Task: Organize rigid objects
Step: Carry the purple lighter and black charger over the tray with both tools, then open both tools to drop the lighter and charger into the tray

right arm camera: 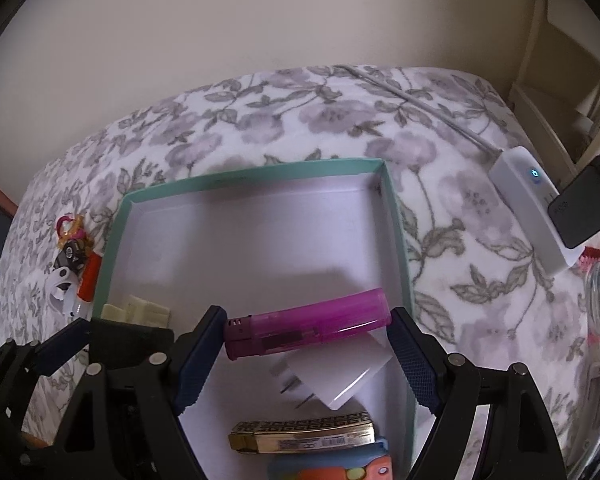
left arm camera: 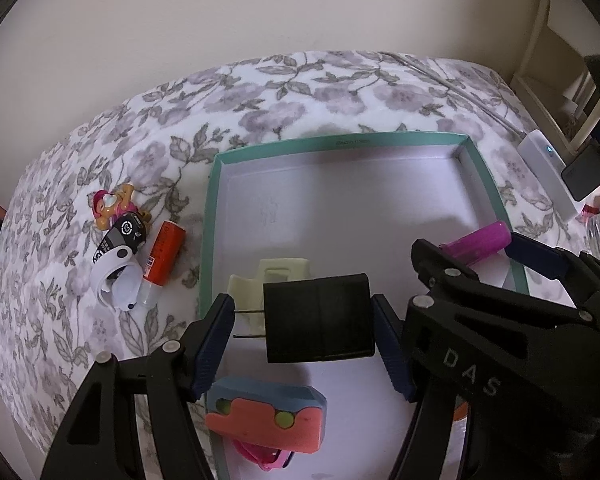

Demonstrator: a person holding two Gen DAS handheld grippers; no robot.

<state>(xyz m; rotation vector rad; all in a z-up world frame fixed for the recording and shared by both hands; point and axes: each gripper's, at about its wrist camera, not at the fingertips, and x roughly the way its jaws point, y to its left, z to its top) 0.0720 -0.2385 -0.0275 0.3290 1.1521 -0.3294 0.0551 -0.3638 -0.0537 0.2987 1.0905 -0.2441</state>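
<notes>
Left gripper (left arm camera: 303, 322): jaws set crosswise on a black plug adapter (left arm camera: 318, 318), which hangs between the pads above the floor of the teal-rimmed box (left arm camera: 210, 216). The right pad touches the adapter's flat end; on the other side the two metal prongs point toward the left pad, and the upper prong reaches it. The adapter's long axis thus runs from jaw to jaw, prongs leftward. Ahead of the left jaw, inside the box, lies a cream plastic clip (left arm camera: 272, 276); beneath the jaws sits a blue-and-coral block (left arm camera: 266, 412) with a pink piece (left arm camera: 266, 458) under it. Outside the box, left of the left jaw, a cluster lies on the floral blanket (left arm camera: 260, 92): an orange tube (left arm camera: 162, 260), a black-and-white gadget (left arm camera: 118, 248) and a small toy figure (left arm camera: 112, 208).

Right gripper (right arm camera: 307, 334): jaws closed lengthwise on a magenta lighter (right arm camera: 306, 326), one pad at each end. Its long axis spans the gap, tilted slightly, with the perforated metal head at the left pad and the rounded base at the right pad, near the box's right wall. Below the lighter, between the jaws, a white plug adapter (right arm camera: 348, 372) rests on the box floor with prongs pointing down-left; nearer the camera lies a gold patterned case (right arm camera: 304, 436). Far right of the jaws, a white power bank (right arm camera: 528, 208) lies on the blanket.
</notes>
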